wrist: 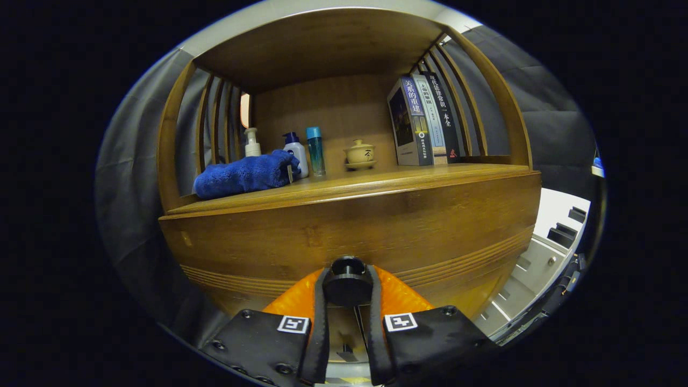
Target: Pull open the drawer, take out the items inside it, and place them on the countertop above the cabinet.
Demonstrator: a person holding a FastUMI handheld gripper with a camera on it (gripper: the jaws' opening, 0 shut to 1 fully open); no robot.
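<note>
Gripper (348, 287) fingers clamped on both sides of the round black drawer knob (348, 280); wooden cabinet (349, 226) drawer front directly ahead; countertop (376, 180) above holds books (422, 121), blue towel (242, 174), bottles (301, 153), lidded teacup (360, 153)

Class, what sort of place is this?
Probably a mock home corner in a booth: a wooden cabinet with books, bottles and a towel. The gripper is shut on the knob.
</note>
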